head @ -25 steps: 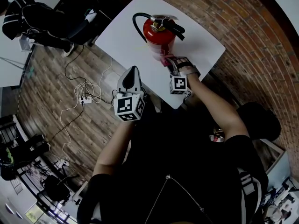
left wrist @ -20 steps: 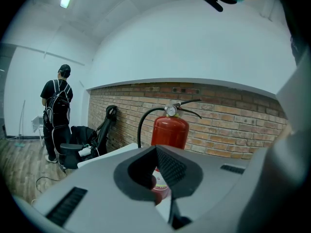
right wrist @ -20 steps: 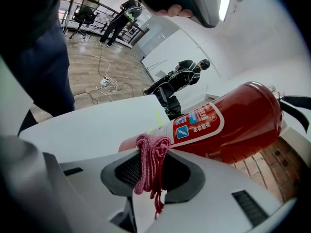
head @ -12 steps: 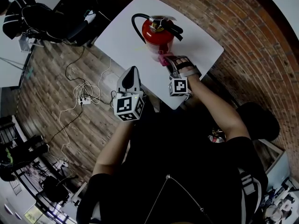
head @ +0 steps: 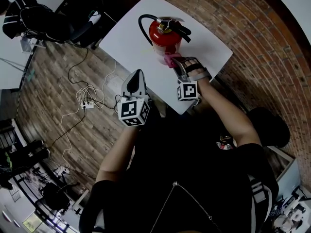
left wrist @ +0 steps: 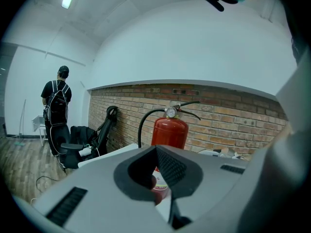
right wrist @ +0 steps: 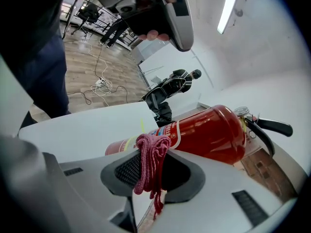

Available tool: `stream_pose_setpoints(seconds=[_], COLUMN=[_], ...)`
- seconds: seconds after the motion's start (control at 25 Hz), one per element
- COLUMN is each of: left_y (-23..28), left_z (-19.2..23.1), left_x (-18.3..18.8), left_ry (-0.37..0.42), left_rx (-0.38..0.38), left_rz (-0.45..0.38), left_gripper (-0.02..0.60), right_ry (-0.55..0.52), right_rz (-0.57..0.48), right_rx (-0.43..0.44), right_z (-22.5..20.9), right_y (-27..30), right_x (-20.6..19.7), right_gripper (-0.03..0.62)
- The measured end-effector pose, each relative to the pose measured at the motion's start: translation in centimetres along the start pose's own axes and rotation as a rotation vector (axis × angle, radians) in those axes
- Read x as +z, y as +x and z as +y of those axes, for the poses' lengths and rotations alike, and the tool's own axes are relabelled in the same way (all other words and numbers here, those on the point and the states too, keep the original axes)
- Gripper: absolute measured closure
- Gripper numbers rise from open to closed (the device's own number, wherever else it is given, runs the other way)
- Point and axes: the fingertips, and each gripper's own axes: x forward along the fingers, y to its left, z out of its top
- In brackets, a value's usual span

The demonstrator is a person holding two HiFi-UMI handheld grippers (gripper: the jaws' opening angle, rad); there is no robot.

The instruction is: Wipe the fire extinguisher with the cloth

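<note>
A red fire extinguisher [head: 164, 39] with black hose and handle stands upright on the white table [head: 126, 38]; it also shows in the left gripper view [left wrist: 170, 130] and the right gripper view [right wrist: 214, 132]. My right gripper [head: 176, 63] is shut on a pink cloth [head: 169, 60], which presses against the extinguisher's lower body. The cloth [right wrist: 151, 161] hangs bunched between the right jaws [right wrist: 154, 171]. My left gripper [head: 137, 77] hovers at the table's near edge, left of the extinguisher, its jaws shut with nothing in them [left wrist: 158, 178].
A brick wall [head: 252, 42] runs behind and right of the table. Cables and a power strip [head: 87, 101] lie on the wooden floor to the left. Black office chairs [head: 53, 23] stand at upper left. A person [left wrist: 56, 106] stands far off.
My right gripper with the cloth has shifted slightly along the extinguisher's lower side. The left gripper has stayed in place.
</note>
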Motion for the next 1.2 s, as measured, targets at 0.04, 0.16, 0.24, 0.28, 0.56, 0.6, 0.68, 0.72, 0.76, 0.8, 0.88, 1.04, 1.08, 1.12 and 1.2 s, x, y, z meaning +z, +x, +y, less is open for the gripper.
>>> stream_pose_setpoints(seconds=[0.04,0.16,0.24,0.28,0.56,0.6,0.68,0.72,0.76,0.8,0.88,1.04,1.08,1.12,1.2], left_y=[-0.1,-0.3,-0.4,-0.4,-0.2,-0.2,-0.2,-0.1,0.0,0.1,0.2,0.1,0.1,0.1,0.0], left_z=[0.1,0.2,0.2,0.1,-0.2,-0.1,0.0,0.0,0.1,0.1,0.2,0.2,0.2,0.2,0.1], left_x=[0.0,0.1,0.1,0.1,0.2,0.2,0.2,0.2,0.0,0.0,-0.1,-0.1,-0.1,-0.1,0.1], left_ry=[-0.001,-0.001,-0.002,-0.002,0.001,0.000,0.000,0.000,0.000,0.001,0.002,-0.001,-0.001,-0.002,-0.003], left_rx=[0.001,0.003,0.001,-0.001,-0.008,-0.008,-0.006,-0.005,-0.004,-0.004,-0.003,-0.002,-0.002,-0.002,-0.003], left_rz=[-0.001,-0.003,-0.004,-0.004,-0.007,-0.007,-0.007,-0.007,-0.007,-0.008,-0.008,-0.010,-0.010,-0.011,-0.012], left_gripper=[0.574,0.574,0.574,0.574,0.574,0.574,0.574,0.574,0.574,0.574,0.574,0.574,0.574,0.574,0.574], right_ry=[-0.004,-0.010,-0.009,-0.011,-0.025,-0.025,-0.024,-0.022,-0.021,-0.020,-0.020,-0.005,-0.002,-0.002,-0.005], right_rz=[-0.002,-0.008,-0.014,-0.016,-0.027,-0.028,-0.031,-0.032,-0.033,-0.034,-0.036,-0.036,-0.037,-0.038,-0.039], right_rx=[-0.009,-0.038,-0.051,-0.057,-0.102,-0.109,-0.120,-0.125,-0.129,-0.134,-0.145,-0.164,-0.170,-0.177,-0.184], right_z=[-0.3,-1.5,-2.3,-2.6,-4.7,-5.1,-5.7,-6.0,-6.2,-6.4,-6.9,-8.0,-8.4,-8.8,-9.4], right_y=[-0.3,-1.0,-1.6,-1.8,-3.1,-3.3,-3.6,-3.7,-3.7,-3.8,-4.1,-4.8,-5.1,-5.3,-5.7], right_x=[0.2,0.6,1.0,1.2,1.7,1.8,2.0,2.0,2.0,2.0,2.2,2.6,2.8,2.9,3.2], right_gripper=[0.476,0.476,0.476,0.476,0.474,0.476,0.476,0.476,0.474,0.474,0.474,0.474,0.474,0.474,0.474])
